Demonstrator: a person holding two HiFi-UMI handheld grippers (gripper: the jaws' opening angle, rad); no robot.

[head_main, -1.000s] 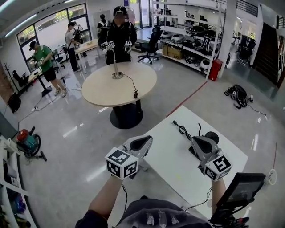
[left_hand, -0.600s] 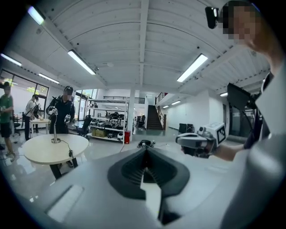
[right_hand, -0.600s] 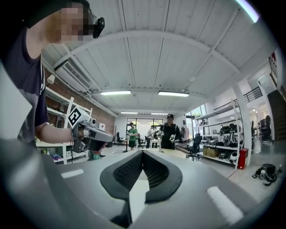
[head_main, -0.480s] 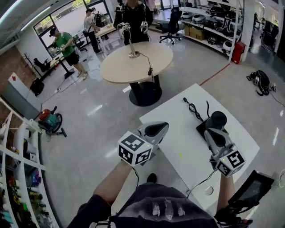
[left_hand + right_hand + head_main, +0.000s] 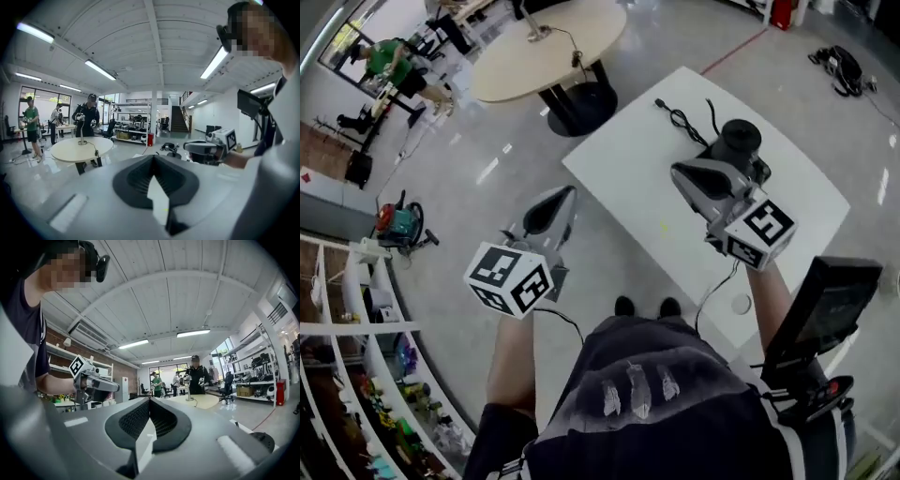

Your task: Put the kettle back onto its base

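Looking down on a white counter (image 5: pixel 619 164) with the black kettle (image 5: pixel 739 141) standing toward its far right side, just beyond the right claw (image 5: pixel 680 173). Cannot tell base from shadow in the dark flat patch at the kettle's foot, nor seated from unseated (mostly hidden behind the claw). Holds both claws empty: right claw pressed shut with nothing between the pads, left claw (image 5: pixel 566 195) closed the same way, out over the floor (image 5: pixel 487 178) and well apart from the kettle.

Probably handles as a stiff, hard-shelled thing, heavier and top-heavy when filled, with a smooth body likely too slippery and too wide for narrow pads. Best taken by the handle, high up, and kept upright; needs an opened claw first. Worth minding the power cord (image 5: pixel 680 120) lying loose on the counter just left of the kettle, for fear of a snag dragging things along.

Plain, level, matt counter, giving a steady place to set down. Beyond it, glossy grey floor, a round beige table (image 5: pixel 548 42) on a dark pedestal, shelves (image 5: pixel 347 375) along the left, and a dark screen (image 5: pixel 825 305) near the right elbow.
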